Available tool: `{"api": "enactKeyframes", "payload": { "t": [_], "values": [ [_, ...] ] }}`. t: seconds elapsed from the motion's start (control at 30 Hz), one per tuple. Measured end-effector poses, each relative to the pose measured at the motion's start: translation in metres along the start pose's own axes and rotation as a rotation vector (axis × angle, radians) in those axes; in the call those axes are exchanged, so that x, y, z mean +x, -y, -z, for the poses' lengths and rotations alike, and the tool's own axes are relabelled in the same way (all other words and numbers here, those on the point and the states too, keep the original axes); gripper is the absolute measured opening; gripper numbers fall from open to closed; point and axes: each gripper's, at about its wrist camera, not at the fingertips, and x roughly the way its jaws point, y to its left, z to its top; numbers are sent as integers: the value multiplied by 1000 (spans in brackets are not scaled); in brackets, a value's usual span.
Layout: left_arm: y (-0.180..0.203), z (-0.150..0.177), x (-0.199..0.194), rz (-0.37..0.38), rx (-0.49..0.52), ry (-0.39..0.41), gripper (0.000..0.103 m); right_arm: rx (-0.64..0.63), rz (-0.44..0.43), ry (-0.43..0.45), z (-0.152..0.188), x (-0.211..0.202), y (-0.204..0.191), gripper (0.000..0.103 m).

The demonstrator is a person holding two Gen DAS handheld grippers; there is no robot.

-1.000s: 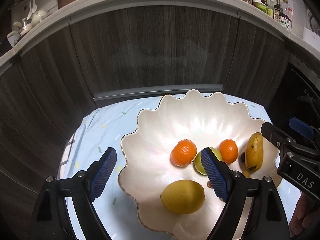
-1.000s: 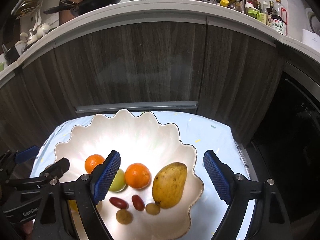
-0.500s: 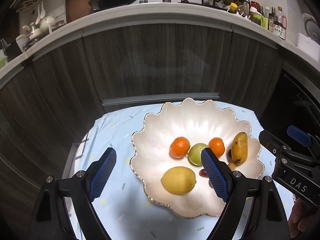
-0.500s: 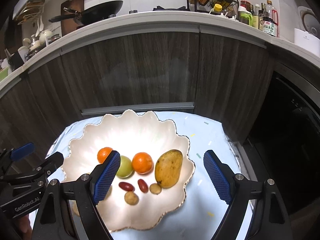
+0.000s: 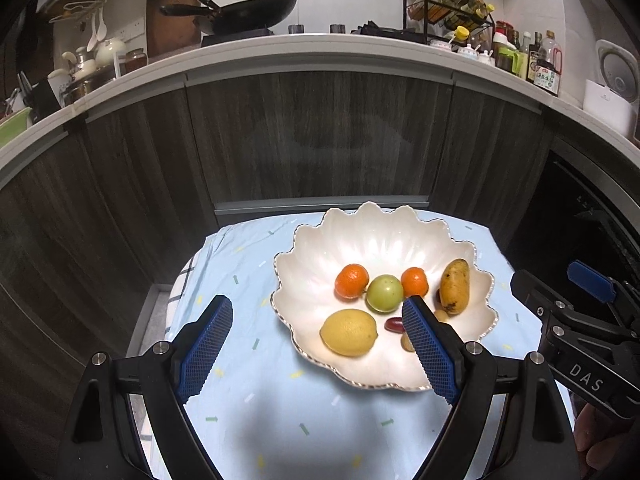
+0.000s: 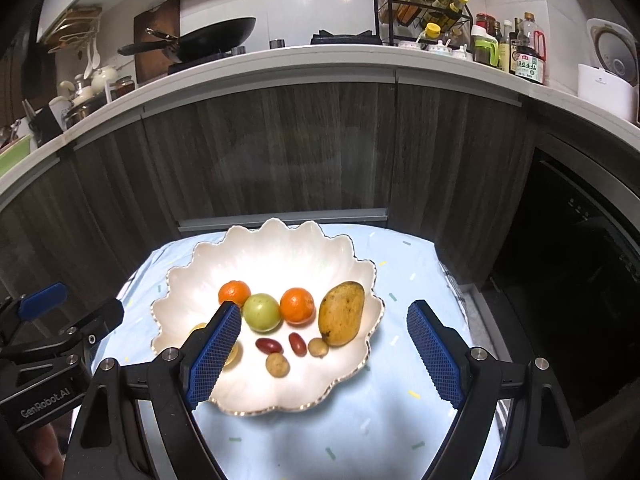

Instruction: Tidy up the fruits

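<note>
Fruits sit gathered in the scalloped white bowl (image 6: 280,256), which rests on the pale blue cloth (image 6: 384,420) toward the table's far edge, hard by the dark cabinet fronts (image 6: 320,152). Compared with a second ago, both views have drawn back and lifted: the bowl looks smaller, more cloth shows in front of it, and the countertop (image 5: 320,50) with its black pan (image 5: 248,8) is now fully in sight. Nothing in the bowl has shifted. From the right wrist, two oranges (image 6: 297,306) flank a green round fruit (image 6: 262,312), the mango (image 6: 341,314) lies against the bowl's right rim, and two red dates (image 6: 269,345) and two small brown fruits (image 6: 277,364) sit nearer the front. From the left wrist the lemon (image 5: 349,332) is in plain view at the bowl's near side. The left gripper (image 5: 316,344) hangs spread wide with nothing between its pads, above the cloth and the bowl's near-left rim; the right gripper (image 6: 324,352) is likewise spread and empty, over the bowl's near-right rim. In the right view, the left blue pad covers most of the lemon; in the left view, the right blue pad hides part of the small fruits. A hand (image 5: 596,440) is only partly seen at the lower right edge.
</note>
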Motion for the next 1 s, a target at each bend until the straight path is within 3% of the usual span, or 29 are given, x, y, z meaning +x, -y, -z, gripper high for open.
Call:
{"api": "enactKeyframes", "payload": {
  "t": [1.0],
  "values": [
    [4,76,-100,-41,-18,-1,87,-37,-32,16,66,-98,-2,86]
  ]
}}
